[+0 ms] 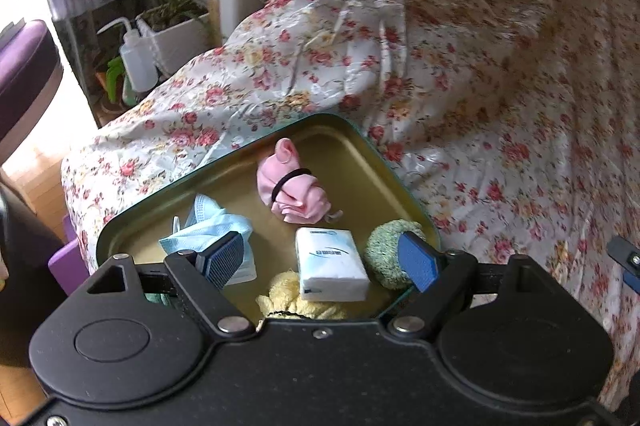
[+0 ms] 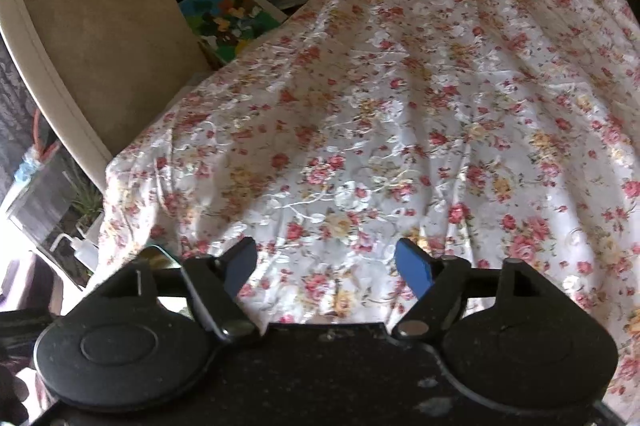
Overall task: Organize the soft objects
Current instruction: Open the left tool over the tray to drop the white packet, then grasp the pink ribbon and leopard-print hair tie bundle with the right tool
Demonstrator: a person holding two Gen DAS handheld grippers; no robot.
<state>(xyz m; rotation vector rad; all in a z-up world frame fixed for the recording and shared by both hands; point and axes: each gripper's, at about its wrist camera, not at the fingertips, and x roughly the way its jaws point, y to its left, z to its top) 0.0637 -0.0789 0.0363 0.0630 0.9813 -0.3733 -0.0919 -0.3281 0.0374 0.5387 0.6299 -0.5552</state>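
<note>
Spreading across the whole scene, the floral bedspread [image 1: 500, 86] is carrying the gold tray [image 1: 360, 162], where the soft things (pink cloth [image 1: 290, 186], tissue pack [image 1: 330, 264]) are lying. Both the left gripper [image 1: 320, 258] and right gripper [image 2: 326, 268] are hovering with fingers apart, holding nothing; probably best withdrawing gently.

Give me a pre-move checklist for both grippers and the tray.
1. Left gripper open, nothing clamped: ok.
2. Right gripper open and empty over the floral cloth: ok.
3. Tissue pack, pink cloth, blue mask, green ball inside the tray: ok.
4. Yellow plush fully inside: cannot tell, gripper body hides it.
5. Soft items left on the cloth: none visible, ok.
</note>
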